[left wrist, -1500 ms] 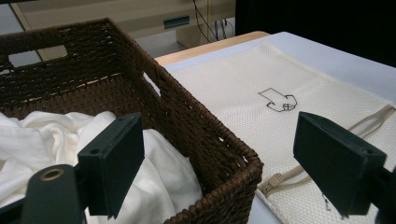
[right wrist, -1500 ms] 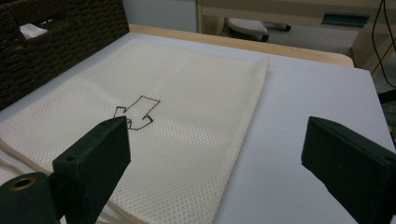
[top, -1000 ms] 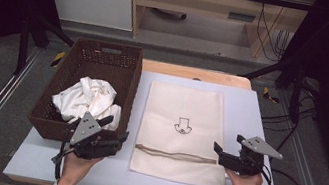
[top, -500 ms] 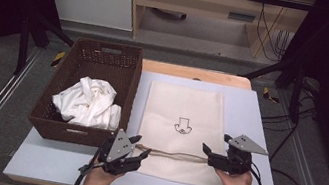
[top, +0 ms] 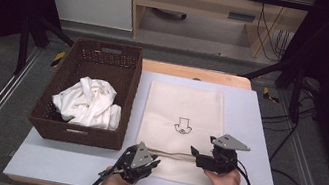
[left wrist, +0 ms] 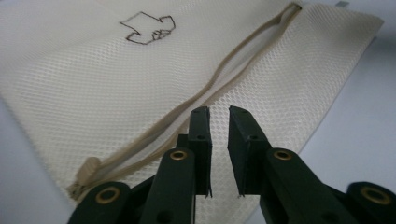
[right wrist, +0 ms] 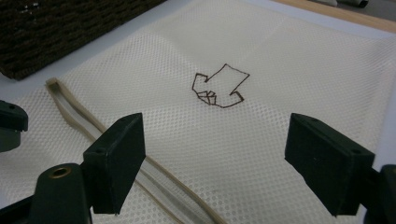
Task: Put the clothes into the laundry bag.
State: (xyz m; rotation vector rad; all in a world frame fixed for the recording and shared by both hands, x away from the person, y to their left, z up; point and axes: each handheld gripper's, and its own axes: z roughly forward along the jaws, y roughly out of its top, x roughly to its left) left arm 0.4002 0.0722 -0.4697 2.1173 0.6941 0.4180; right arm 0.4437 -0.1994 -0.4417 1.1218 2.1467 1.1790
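Observation:
A cream mesh laundry bag (top: 185, 101) lies flat on the pale table (top: 256, 138), with a drawn arrow mark (right wrist: 219, 86) at its middle. A tan zipper (top: 175, 155) runs across its near end, its pull (left wrist: 88, 169) at the left. My left gripper (top: 155, 162) sits low over the bag's near left corner. Its jaws stand a narrow gap apart just short of the zipper (left wrist: 224, 74), with nothing between them (left wrist: 218, 112). My right gripper (top: 193, 153) hovers over the zipper's right part, wide open (right wrist: 215, 140) and empty.
A dark wicker basket (top: 75, 133) with crumpled white cloth (top: 89, 103) in it stands left of the bag, close to my left gripper. The table's front edge lies just behind both hands. A wooden strip borders the table's far side.
My left gripper has moved right, from in front of the basket onto the bag's near left corner. My right gripper has moved left and in over the zipper.

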